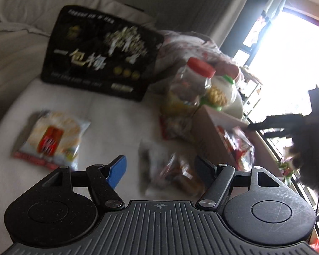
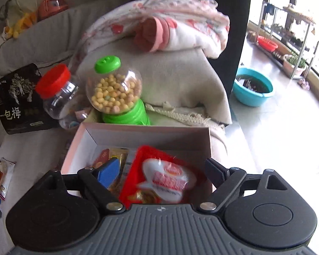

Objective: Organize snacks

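- Left wrist view: the left gripper (image 1: pixel 161 170) hangs wide open at bottom centre, over a clear snack packet (image 1: pixel 172 170) (blurred) on the white cushion (image 1: pixel 108 123).
- Right wrist view: the right gripper (image 2: pixel 162 171) gapes empty above a red packet (image 2: pixel 159 176) lying in the cardboard box (image 2: pixel 146 130), lower centre.

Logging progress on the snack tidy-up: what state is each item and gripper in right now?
Left gripper: open, empty, over a clear snack pack.
Right gripper: open, above the red packet.
Box: open, holds packets.
Red-lid jar: capped, tilted.
Green candy dispenser: capped, part full.
Rice cracker pack: flat, outside box.
Black bag: propped up.
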### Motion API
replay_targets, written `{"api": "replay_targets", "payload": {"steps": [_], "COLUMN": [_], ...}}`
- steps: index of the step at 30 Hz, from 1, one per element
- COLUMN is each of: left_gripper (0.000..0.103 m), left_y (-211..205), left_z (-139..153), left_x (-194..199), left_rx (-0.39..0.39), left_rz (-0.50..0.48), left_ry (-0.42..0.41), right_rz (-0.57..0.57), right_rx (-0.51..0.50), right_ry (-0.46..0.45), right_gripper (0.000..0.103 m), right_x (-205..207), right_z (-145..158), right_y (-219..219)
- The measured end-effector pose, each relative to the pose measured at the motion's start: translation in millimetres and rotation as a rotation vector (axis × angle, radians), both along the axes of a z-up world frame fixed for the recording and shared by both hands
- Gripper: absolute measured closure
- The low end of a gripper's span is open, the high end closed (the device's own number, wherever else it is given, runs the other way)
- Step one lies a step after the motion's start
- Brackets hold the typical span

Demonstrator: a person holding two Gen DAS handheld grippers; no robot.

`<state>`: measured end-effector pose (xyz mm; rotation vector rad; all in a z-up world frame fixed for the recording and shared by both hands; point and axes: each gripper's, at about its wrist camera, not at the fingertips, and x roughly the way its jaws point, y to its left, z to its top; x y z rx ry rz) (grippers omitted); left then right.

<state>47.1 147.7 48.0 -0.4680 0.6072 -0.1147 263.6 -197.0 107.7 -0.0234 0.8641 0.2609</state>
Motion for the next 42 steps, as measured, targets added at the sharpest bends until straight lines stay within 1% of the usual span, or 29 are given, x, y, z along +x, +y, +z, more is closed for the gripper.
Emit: {"api": "replay_targets", "payload": {"steps": [2, 4, 6, 8, 9, 10, 11, 12, 13, 15, 18, 20, 24, 25, 28, 30, 33, 36, 42], "left_gripper": [0.027, 0.027, 0.027, 0.027, 0.027, 0.027, 0.027, 0.027, 0.027, 0.027, 0.027, 0.027, 0.027, 0.027, 0.027, 0.027, 0.027, 0.027, 0.027], "left_y": [5.3, 9.8, 12.1, 13.6, 14.2, 15.7, 16.6, 17.5, 17.6, 19.5, 24.4, 28.5, 34.0, 35.1, 38.6, 40.6, 43.1, 44.5, 40.4], "left_z": [-6.3, -9.5, -10.2, -10.6, -11.3, -12.3, -13.5, -14.8, -15.2, -16.6, -18.4, -20.0, -25.5, -27.6, -33.6, -36.9, -40.9, -42.5, -38.6], "left_x": [-4.4, -10.0, -14.6, -19.2, -21.7, -24.7, -28.0, -31.9, -35.1, -42.1, -51.4, -55.1, -58.9, -59.4, -60.3, -60.9, -61.9, -61.9, -62.4], "left_rx": [-0.013, -0.024, -0.016, -0.001, 0.005, 0.009, 0.013, 0.019, 0.023, 0.027, 0.016, -0.001, -0.018, -0.024, -0.049, -0.061, -0.077, -0.087, -0.076], "left_rz": [0.011, 0.038, 0.06, 0.059, 0.056, 0.055, 0.055, 0.053, 0.05, 0.044, 0.043, 0.039, 0.029, 0.028, 0.022, 0.021, 0.022, 0.027, 0.023], "left_ry": [-0.004, -0.014, -0.021, -0.017, -0.012, -0.006, -0.002, 0.004, 0.009, 0.013, -0.002, -0.013, -0.021, -0.021, -0.019, -0.016, -0.011, -0.008, -0.011], "right_rz": [0.01, 0.079, 0.149, 0.221, 0.247, 0.274, 0.293, 0.316, 0.33, 0.335, 0.308, 0.266, 0.162, 0.147, 0.158, 0.168, 0.197, 0.235, 0.333], "right_rx": [-0.001, -0.017, -0.022, -0.016, -0.015, -0.035, -0.085, -0.163, -0.24, -0.321, -0.369, -0.364, -0.313, -0.317, -0.365, -0.374, -0.331, -0.29, -0.202], "right_ry": [-0.046, -0.07, -0.084, -0.095, -0.101, -0.112, -0.124, -0.14, -0.152, -0.133, -0.071, -0.021, 0.041, 0.05, 0.03, 0.037, 0.087, 0.136, 0.178], "right_gripper": [0.015, 0.015, 0.015, 0.015, 0.016, 0.019, 0.037, 0.063, 0.069, 0.069, 0.069, 0.069, 0.069, 0.068, 0.067, 0.067, 0.066, 0.066, 0.066], "right_x": [-12.8, -26.9, -40.8, -51.1, -54.2, -56.2, -56.7, -55.5, -51.0, -36.0, -9.7, 7.7, 30.3, 32.2, 30.0, 28.9, 22.7, 5.1, -38.7], "right_z": [8.9, 13.3, 13.5, 9.6, 7.3, 3.2, -1.9, -8.3, -16.2, -30.5, -46.3, -53.4, -62.2, -65.2, -71.7, -71.4, -68.3, -64.2, -56.6], "right_y": [9.1, 32.4, 63.5, 99.1, 115.6, 135.9, 155.8, 177.9, 197.1, 225.6, 246.1, 252.5, 253.2, 253.7, 259.9, 260.5, 253.1, 245.4, 230.9]}}
